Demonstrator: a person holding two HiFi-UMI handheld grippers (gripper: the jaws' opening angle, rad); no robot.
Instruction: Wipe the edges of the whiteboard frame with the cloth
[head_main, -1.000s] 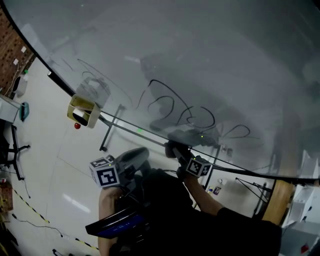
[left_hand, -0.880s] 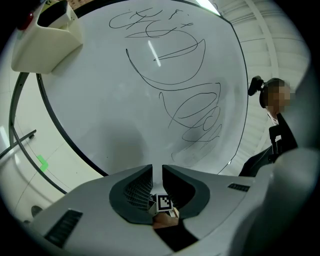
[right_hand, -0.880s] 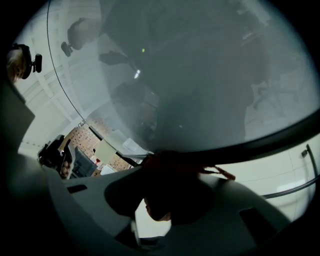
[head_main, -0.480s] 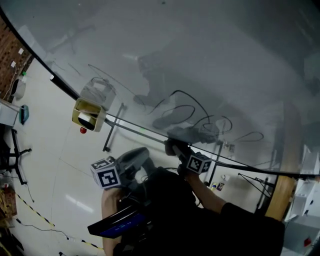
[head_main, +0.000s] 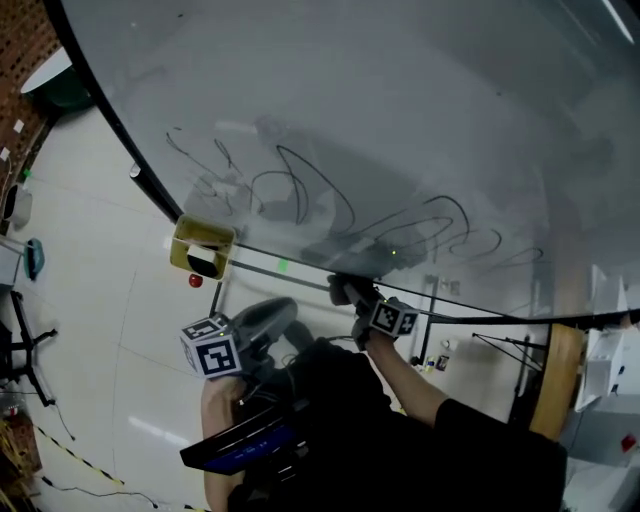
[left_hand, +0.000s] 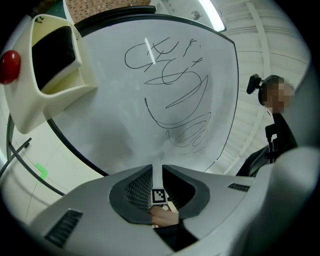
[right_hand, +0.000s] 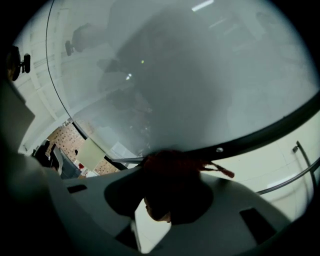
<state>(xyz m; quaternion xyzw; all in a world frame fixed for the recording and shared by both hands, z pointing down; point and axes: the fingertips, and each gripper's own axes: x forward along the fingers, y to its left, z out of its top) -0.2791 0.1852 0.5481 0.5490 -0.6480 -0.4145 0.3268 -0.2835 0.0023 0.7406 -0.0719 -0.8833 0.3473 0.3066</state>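
Note:
The whiteboard (head_main: 400, 120) carries black scribbles (head_main: 300, 195) and has a thin black frame (right_hand: 260, 136). My right gripper (head_main: 348, 290) is at the board's lower edge, shut on a dark red cloth (right_hand: 172, 167). The cloth is bunched between the jaws and pressed against the frame. My left gripper (head_main: 270, 312) hangs lower and to the left, away from the board. In the left gripper view, the left gripper (left_hand: 156, 172) has its jaws drawn together with nothing between them, pointing at the scribbled board (left_hand: 165, 90).
A cream holder (head_main: 203, 248) with a red knob (head_main: 195, 281) is fixed at the board's lower left corner; it looms large in the left gripper view (left_hand: 50, 65). Metal stand bars (head_main: 222, 270) run below the board. A person (left_hand: 272, 130) stands at the right.
The head camera has swung, so the board and cream holder sit lower and further right in view. The right gripper stays on the lower frame with the cloth. The left gripper has barely moved.

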